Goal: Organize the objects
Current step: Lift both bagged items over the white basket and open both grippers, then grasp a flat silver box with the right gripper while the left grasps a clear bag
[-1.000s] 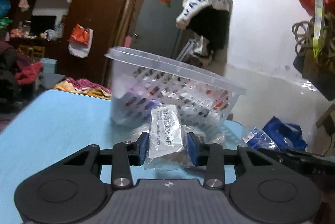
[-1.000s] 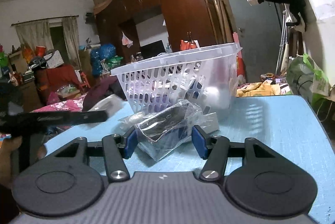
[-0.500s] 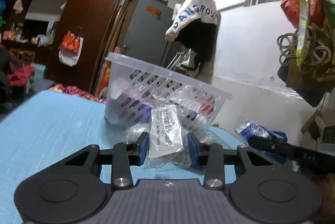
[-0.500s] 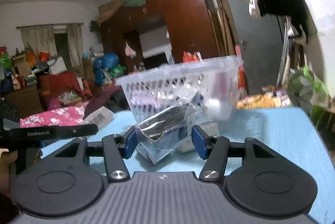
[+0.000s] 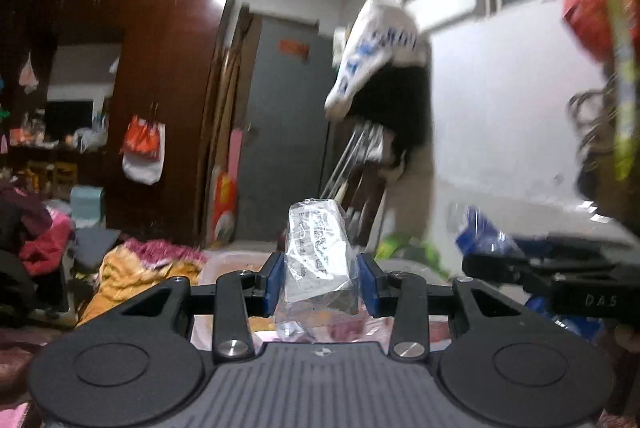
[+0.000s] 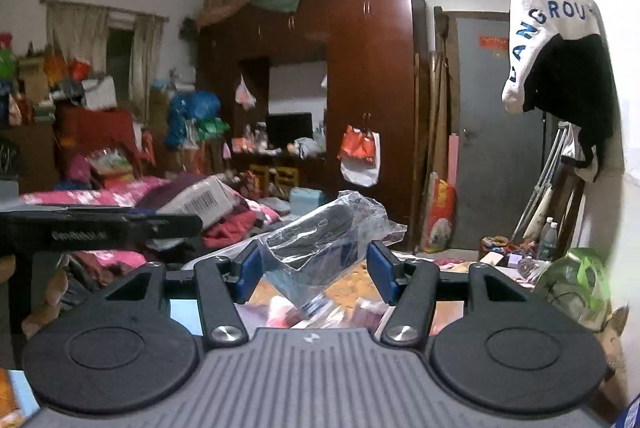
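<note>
Left gripper (image 5: 322, 282) clamps a clear-wrapped white printed packet (image 5: 318, 260); right gripper (image 6: 314, 270), jaws opening, brackets a clear-bagged dark item (image 6: 320, 238) (presumably above the basket, for dropping in).

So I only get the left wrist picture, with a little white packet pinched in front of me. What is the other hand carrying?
Observer: The right gripper has a dark item in a clear plastic bag between its jaws, which are opening.
Operator: Anything in the room that I can't see?
Observer: A curtained window on the far wall, left of the wardrobe.
Operator: And lower down?
Observer: A cardboard box with a barcode lies on the heaped clothes.
</note>
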Available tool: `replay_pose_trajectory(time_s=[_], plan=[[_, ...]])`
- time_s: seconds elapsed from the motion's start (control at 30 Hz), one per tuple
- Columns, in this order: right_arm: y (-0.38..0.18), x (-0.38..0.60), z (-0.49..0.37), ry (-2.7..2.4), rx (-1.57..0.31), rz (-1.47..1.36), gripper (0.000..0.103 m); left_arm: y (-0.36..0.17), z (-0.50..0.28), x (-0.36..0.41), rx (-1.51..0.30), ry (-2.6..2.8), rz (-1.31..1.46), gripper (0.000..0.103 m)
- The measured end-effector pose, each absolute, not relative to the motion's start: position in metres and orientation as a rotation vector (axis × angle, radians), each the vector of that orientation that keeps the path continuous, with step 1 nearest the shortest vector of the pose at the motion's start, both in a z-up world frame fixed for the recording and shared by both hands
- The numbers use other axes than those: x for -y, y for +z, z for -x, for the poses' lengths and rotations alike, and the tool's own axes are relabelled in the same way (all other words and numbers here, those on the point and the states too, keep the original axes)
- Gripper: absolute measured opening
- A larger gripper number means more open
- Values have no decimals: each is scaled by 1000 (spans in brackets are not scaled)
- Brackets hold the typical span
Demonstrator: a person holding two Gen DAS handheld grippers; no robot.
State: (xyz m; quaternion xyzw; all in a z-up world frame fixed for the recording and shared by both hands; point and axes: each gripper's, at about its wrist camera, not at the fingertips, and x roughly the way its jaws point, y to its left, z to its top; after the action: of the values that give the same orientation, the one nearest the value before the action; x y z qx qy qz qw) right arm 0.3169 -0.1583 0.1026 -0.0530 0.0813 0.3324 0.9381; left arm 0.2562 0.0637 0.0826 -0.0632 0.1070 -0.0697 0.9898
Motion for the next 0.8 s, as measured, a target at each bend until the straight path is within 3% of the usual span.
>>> replay_pose_trajectory(time_s=[0.03,0.07,0.1,0.13,0.27,0.37,0.57,0.67,0.8], plan=[[101,151,-325,666,-169,138,73,81,-268,-62,-240,-120,125,51],[97,144,-332,646,-184,166,96,78,-279,-61,-271,-101,122,63],[92,137,-337,626,-207,190,101,74,-286,-60,-298,-97,117,92],[86,133,-338,609,-224,220,101,69,-289,-58,-314,-94,117,95],[69,148,-301,604,-203,244,103,61,-244,-59,-224,-138,115,95],[55,181,-270,627,-191,133,103,44,-207,-61,-184,-205,100,103],[-11,188,-288,594,-447,141,100,-6,-228,-61,-404,-133,79,102],[-24,186,-302,637,-552,146,100,-21,-251,-73,-538,-137,156,96],[-33,182,-311,624,-610,173,101,-36,-259,-75,-600,-115,136,95]])
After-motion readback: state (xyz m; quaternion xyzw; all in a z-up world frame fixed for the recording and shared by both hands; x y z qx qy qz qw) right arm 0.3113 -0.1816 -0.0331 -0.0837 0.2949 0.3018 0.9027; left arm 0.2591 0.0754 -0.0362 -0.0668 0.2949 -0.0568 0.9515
